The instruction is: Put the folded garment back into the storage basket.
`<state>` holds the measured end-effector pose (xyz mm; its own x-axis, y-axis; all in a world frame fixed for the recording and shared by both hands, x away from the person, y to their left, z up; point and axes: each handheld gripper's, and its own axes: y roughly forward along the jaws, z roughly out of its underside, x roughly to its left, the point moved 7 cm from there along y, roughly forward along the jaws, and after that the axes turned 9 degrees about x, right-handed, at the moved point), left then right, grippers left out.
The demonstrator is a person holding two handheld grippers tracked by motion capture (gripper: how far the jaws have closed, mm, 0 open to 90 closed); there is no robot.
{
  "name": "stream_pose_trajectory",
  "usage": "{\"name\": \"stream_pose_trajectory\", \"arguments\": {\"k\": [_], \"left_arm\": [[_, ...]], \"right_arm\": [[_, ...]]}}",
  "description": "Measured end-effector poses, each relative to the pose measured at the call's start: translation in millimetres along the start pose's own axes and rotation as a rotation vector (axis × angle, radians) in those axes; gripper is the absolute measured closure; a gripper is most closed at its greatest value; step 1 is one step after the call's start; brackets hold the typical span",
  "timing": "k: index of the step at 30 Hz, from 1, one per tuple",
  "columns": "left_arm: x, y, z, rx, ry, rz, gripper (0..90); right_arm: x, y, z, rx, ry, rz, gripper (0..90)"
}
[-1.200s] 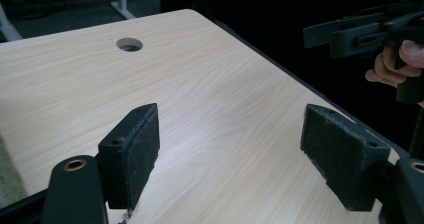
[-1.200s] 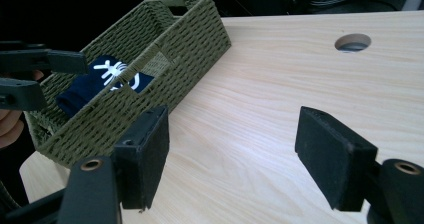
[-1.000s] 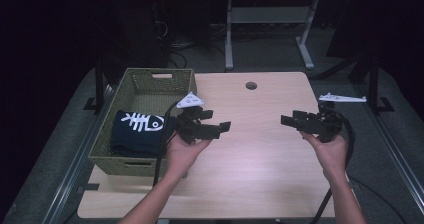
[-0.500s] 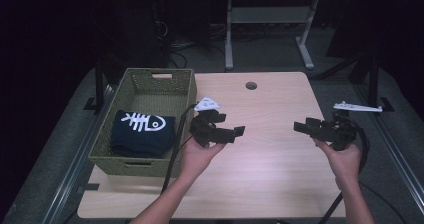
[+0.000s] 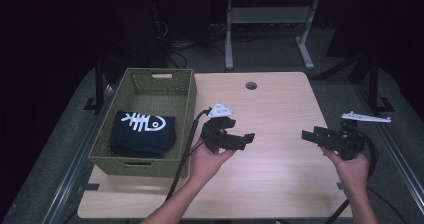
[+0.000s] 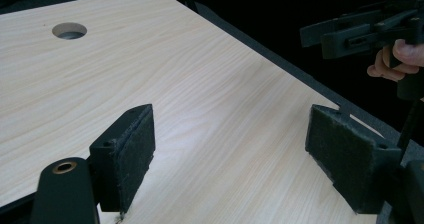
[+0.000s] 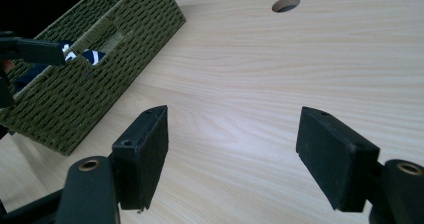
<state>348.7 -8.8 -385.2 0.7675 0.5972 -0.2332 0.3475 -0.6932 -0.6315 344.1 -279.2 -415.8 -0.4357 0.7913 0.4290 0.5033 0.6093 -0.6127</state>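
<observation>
Wicker basket (image 5: 186, 98) on your counter's (image 5: 280, 104) left holds a navy cloth (image 5: 143, 133) with a white fishbone print; no writing legible. Your left gripper (image 5: 239, 140) and right gripper (image 5: 313, 135): jaws wide apart, empty, above bare wood.

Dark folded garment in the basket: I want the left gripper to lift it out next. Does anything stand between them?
Yes: the basket's near side wall stands between the left gripper and the garment; the basket's top is open.

right tool (image 7: 232, 156) jaws wide apart over bare wooden table (image 7: 280, 79) — green woven basket (image 7: 95, 69) upper left.
</observation>
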Motion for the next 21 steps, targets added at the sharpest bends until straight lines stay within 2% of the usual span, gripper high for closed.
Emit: {"name": "stream_pose_trajectory", "arguments": {"k": [16,20,21], "left_arm": [[-10.1,16.6,23.8,0.02,-0.004,0.022,19.8],[-13.7,20.2,31.9,0.027,0.02,0.017,20.0],[-15.1,20.9,33.9,0.023,0.014,0.02,20.0]], "right_arm": [[-16.7,0.5,31.1,0.009,0.028,0.023,28.5],[-19.2,0.3,39.7,0.009,0.026,0.031,28.4],[-19.4,0.2,42.1,0.014,0.026,0.034,28.3]]}}
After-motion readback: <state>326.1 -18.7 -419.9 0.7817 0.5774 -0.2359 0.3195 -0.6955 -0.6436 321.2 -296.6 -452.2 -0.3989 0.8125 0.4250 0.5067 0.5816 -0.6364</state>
